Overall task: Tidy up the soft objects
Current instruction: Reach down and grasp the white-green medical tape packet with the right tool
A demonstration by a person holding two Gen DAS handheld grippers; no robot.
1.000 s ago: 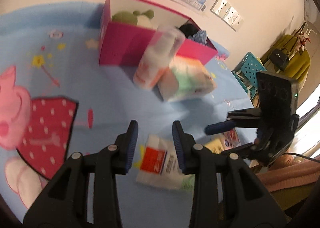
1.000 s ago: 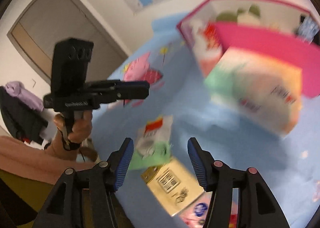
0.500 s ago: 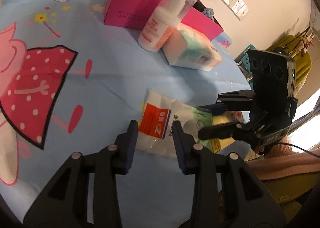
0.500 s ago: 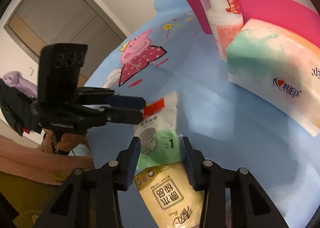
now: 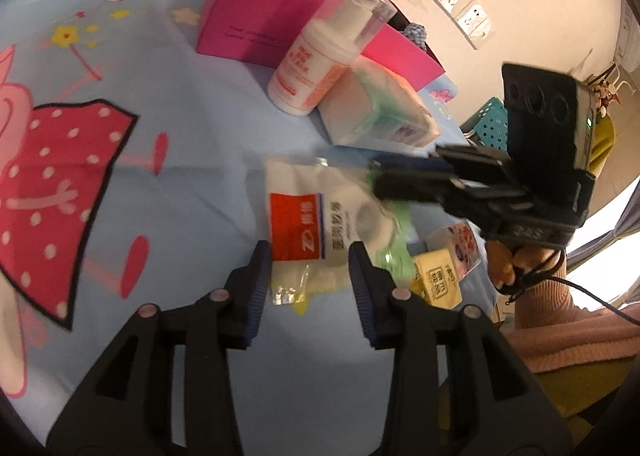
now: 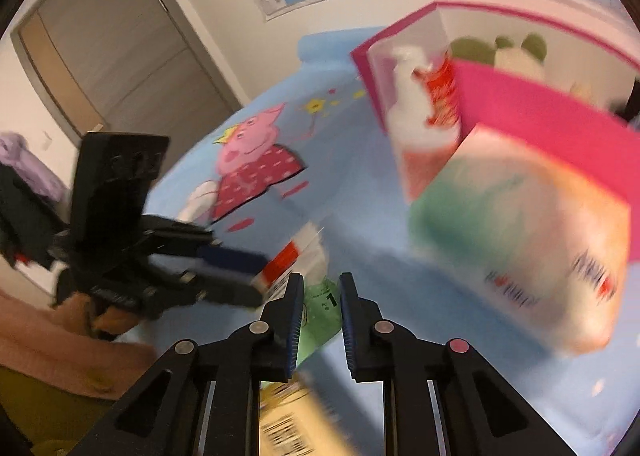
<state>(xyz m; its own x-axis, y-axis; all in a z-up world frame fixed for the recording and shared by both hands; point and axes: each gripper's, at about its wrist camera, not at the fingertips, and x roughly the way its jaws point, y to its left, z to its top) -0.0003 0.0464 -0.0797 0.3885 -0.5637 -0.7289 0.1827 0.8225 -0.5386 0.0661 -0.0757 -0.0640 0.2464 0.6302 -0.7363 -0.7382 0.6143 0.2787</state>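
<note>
A soft white packet (image 5: 304, 228) with a red label and a green end (image 6: 320, 308) lies on the blue cartoon sheet (image 5: 180, 135). My right gripper (image 6: 320, 320) is closing, and its pads pinch the packet's green end. In the left wrist view the right gripper (image 5: 376, 177) comes in from the right onto that end. My left gripper (image 5: 308, 288) hovers low over the packet's near, white end. Its jaws are opening, with the packet's edge between the tips and untouched. In the right wrist view, blurred by motion, the left gripper (image 6: 252, 276) reaches the red label end.
A pink box (image 5: 256, 15) at the back holds a green plush (image 6: 500, 51). A lotion bottle (image 5: 312, 59) and a pastel tissue pack (image 5: 376, 111) stand before it. A yellow tissue pack (image 5: 436, 280) and a small carton (image 5: 460, 240) lie near the sheet's edge. A teal basket (image 5: 488, 123) stands beyond.
The right jaws went from wide apart to pinched on the packet's green end. The left gripper sank closer to the packet and its jaws spread a little.
</note>
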